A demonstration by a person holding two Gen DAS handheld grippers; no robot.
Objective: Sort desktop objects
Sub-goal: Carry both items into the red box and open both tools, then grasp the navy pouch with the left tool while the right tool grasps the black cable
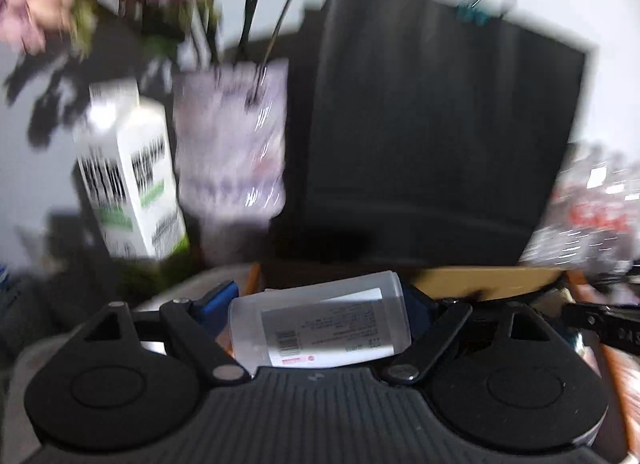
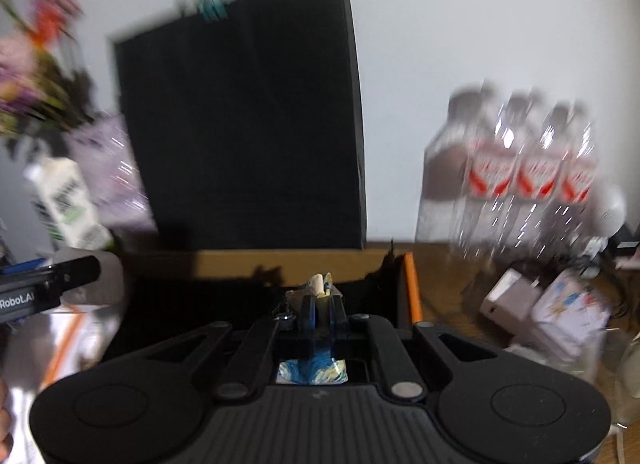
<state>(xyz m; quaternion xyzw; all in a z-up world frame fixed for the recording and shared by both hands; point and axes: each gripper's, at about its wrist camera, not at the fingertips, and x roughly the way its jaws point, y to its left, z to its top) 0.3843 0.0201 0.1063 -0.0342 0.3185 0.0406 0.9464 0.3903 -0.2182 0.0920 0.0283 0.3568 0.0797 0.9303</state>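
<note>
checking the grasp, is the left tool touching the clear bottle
Touching: the left wrist view shows the clear bottle lying sideways, clamped between the left tool's blue-padded fingers.

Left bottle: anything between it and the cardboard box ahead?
Nothing visible. The bottle lies sideways in the left gripper, its jaws shut on it, just short of the box edge. The black bag stands behind the box, not in the way.
</note>
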